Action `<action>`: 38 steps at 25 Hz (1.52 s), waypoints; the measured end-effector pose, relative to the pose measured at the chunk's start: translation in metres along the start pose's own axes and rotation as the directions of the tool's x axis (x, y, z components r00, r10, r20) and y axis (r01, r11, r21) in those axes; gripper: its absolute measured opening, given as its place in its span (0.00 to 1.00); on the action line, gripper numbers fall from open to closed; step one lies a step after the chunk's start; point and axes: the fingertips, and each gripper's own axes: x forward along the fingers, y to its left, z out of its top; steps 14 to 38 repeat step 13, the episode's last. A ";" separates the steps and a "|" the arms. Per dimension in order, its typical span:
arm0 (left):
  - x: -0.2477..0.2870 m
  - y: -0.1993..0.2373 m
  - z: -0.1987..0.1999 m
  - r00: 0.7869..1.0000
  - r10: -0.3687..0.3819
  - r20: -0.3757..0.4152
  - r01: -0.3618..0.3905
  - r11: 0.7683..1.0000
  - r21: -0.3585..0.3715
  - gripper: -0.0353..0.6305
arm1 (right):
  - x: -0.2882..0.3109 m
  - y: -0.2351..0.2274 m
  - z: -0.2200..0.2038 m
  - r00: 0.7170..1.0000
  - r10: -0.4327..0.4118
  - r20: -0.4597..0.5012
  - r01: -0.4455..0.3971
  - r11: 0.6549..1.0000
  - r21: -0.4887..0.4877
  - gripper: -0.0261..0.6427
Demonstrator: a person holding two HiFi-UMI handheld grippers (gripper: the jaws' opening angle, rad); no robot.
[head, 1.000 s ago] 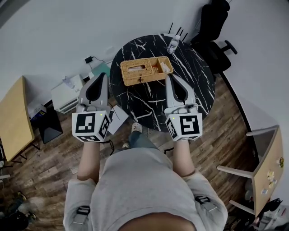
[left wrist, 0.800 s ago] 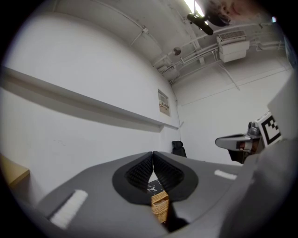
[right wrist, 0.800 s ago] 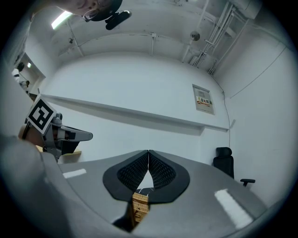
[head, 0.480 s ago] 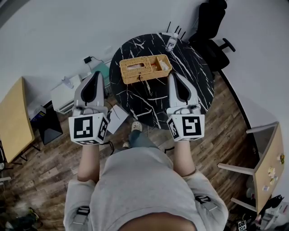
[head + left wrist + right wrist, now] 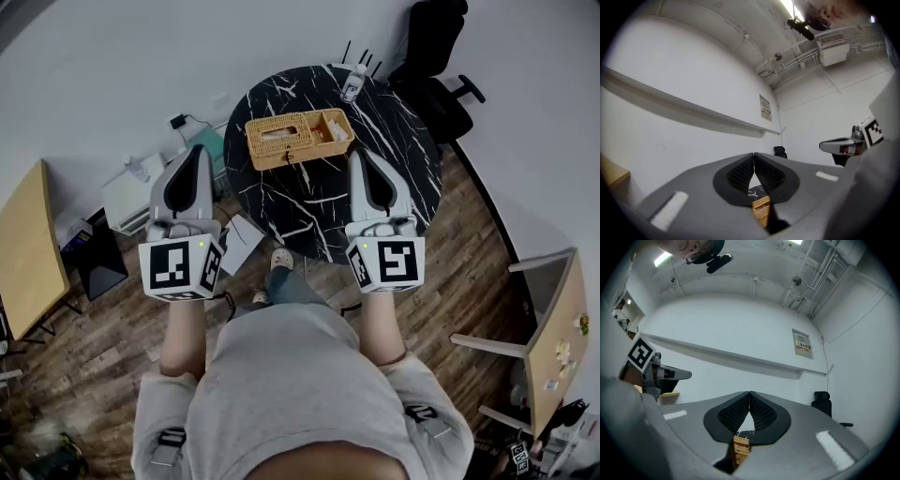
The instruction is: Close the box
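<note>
Bottle [image 5: 353, 83] stands behind the box [image 5: 298, 139] on the desk [image 5: 314, 208]. Box's right part is open — contents unclear. Left tool [image 5: 199, 150] and right tool [image 5: 359, 156] — closed, empty.

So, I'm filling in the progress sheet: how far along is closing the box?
Done: nothing visible; the wicker box on the black marble table looks uncovered at one end. In hand: nothing; the left hand-held gripper and right hand-held gripper are both shut, empty, and held short of the box, not touching it. Left: reach the box and close it.
</note>
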 end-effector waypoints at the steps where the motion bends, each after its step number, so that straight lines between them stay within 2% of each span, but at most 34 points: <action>1: 0.000 0.000 0.000 1.000 0.000 0.002 0.000 1.000 -0.001 0.14 | 0.000 0.000 0.000 1.000 -0.002 0.000 0.002 1.000 -0.001 0.05; 38: -0.001 0.002 -0.001 1.000 0.002 0.001 -0.002 1.000 -0.004 0.14 | -0.002 -0.001 -0.002 1.000 -0.013 -0.004 0.013 1.000 0.002 0.05</action>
